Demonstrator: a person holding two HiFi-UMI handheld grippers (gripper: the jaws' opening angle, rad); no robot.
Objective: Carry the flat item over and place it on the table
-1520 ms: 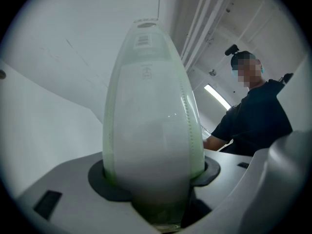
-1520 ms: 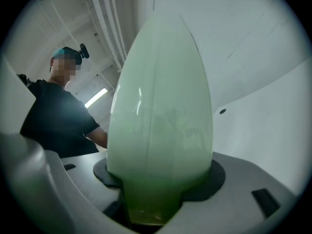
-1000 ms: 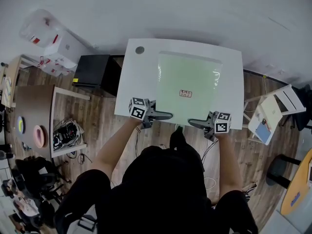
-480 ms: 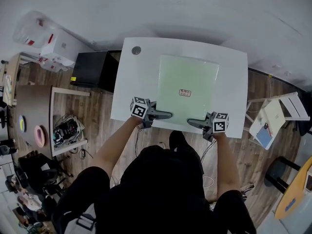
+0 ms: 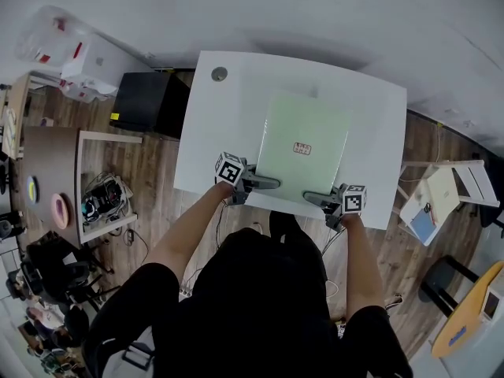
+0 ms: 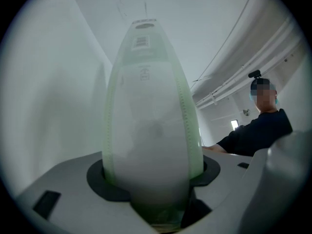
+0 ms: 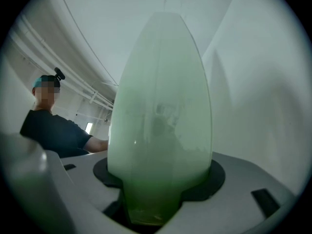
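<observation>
Two grippers, one sheet. Head view: pale green flat item [image 5: 303, 148] sits over the white table [image 5: 209, 132], label up. The left gripper [image 5: 266, 183] and right gripper [image 5: 316, 199] each take its near edge, one per corner, prob. so the wide sheet stays level w/o sagging. Left gripper view: jaws clamped on the sheet's edge, seen end-on. Right gripper view: same, jaws closed on the green edge. Contact w/ tabletop: can't tell. Judged step: set-down, release not yet done.
</observation>
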